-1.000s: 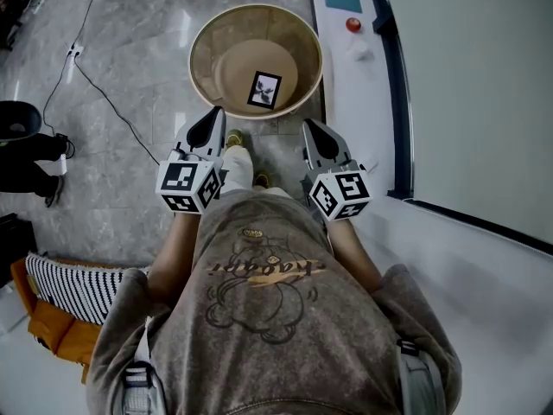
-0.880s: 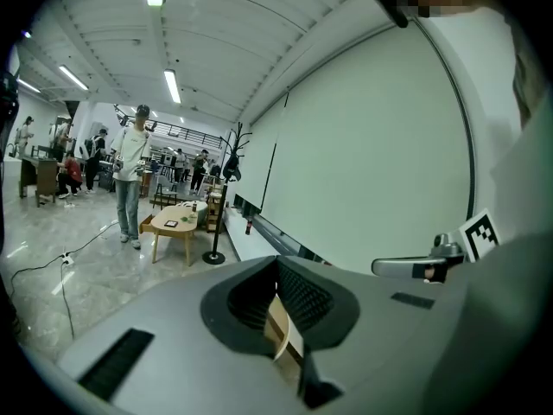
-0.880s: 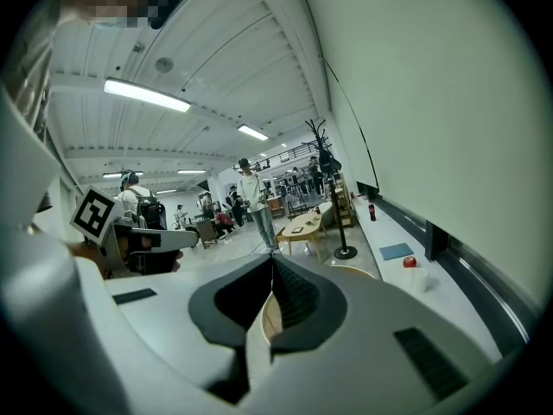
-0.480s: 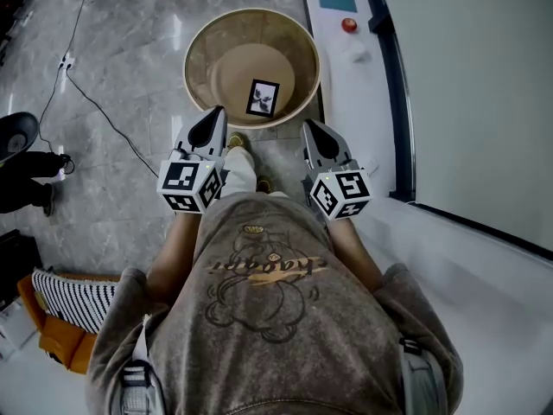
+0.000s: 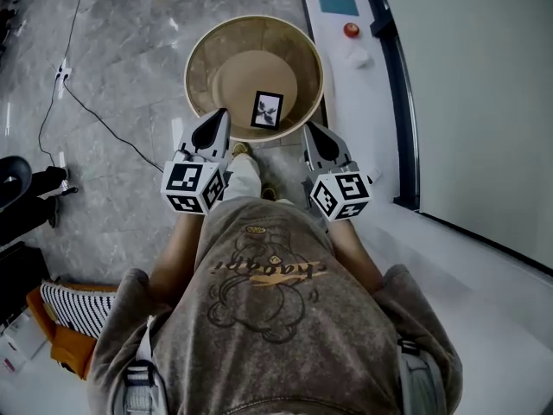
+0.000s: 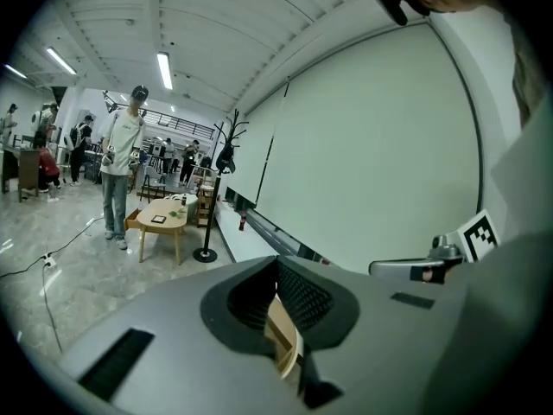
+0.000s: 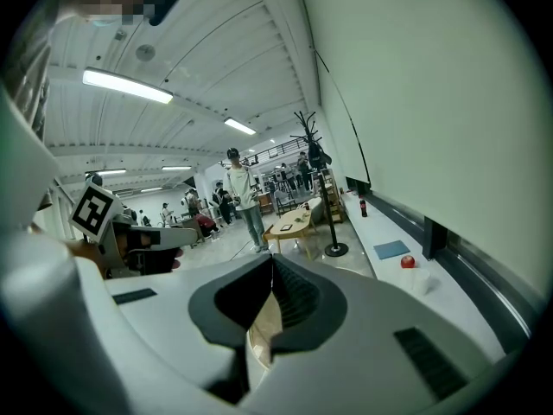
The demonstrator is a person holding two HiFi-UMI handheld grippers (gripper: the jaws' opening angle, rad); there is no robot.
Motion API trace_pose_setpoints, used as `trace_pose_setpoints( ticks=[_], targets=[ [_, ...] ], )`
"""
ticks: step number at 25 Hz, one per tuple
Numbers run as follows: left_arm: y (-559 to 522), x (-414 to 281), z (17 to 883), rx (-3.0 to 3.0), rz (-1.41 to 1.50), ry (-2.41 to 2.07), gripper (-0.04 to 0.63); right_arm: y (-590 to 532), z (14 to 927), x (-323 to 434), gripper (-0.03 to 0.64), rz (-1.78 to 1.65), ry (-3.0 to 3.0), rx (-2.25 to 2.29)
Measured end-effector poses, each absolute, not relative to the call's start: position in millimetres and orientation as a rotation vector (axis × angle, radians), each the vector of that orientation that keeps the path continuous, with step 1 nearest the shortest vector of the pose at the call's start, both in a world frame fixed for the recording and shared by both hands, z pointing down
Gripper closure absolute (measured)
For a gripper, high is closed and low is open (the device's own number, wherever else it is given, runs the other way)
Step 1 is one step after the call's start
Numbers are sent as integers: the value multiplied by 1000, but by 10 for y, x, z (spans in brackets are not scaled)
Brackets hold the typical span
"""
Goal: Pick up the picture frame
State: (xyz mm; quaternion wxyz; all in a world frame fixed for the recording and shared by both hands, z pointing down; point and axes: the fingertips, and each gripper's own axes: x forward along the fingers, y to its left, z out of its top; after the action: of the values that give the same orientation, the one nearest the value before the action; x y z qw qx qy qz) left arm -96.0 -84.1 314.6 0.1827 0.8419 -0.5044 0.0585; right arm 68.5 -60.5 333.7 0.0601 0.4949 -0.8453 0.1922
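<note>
A small black picture frame (image 5: 267, 110) with a white mat lies on the bottom of a large round tan basket (image 5: 200, 54) on the floor ahead of me. My left gripper (image 5: 219, 115) is shut and empty, its tip over the basket's near left rim. The right gripper (image 5: 309, 130) is shut and empty too, just off the near right rim. In both gripper views the jaws are pressed together, with a sliver of the basket's rim (image 6: 285, 342) (image 7: 259, 327) showing below them.
A white ledge (image 5: 341, 54) runs along the wall at the right, carrying a blue mat (image 5: 338, 3), a red ball (image 5: 351, 29) and a white cup (image 5: 359, 58). A black cable (image 5: 95, 115) crosses the marble floor at left. A person (image 6: 117, 167) stands by a low wooden table (image 6: 166, 213).
Both grippers have moved forward toward the basket, whose near rim now sits between their tips. The jaws stayed shut.
</note>
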Motion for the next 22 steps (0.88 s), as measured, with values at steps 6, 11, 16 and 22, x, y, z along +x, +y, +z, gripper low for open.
trace_pose_setpoints(
  ticks=[6,11,16,22],
  targets=[
    [-1209,-1070,3180,2385,169,-1384,578,-945,3365,498,598,588,-2544,1507],
    [-1596,-1108,3153,2431,182,-1328,578,-1304,3343,419,598,580,-2520,1556],
    [-1913,-1179,3119,2468,170,-1291,578,-1554,3304,374,598,556,-2498,1619],
    [-2109,-1202,3048,2497,166,-1257,578,-1694,3267,367,597,560,-2468,1676]
  ],
)
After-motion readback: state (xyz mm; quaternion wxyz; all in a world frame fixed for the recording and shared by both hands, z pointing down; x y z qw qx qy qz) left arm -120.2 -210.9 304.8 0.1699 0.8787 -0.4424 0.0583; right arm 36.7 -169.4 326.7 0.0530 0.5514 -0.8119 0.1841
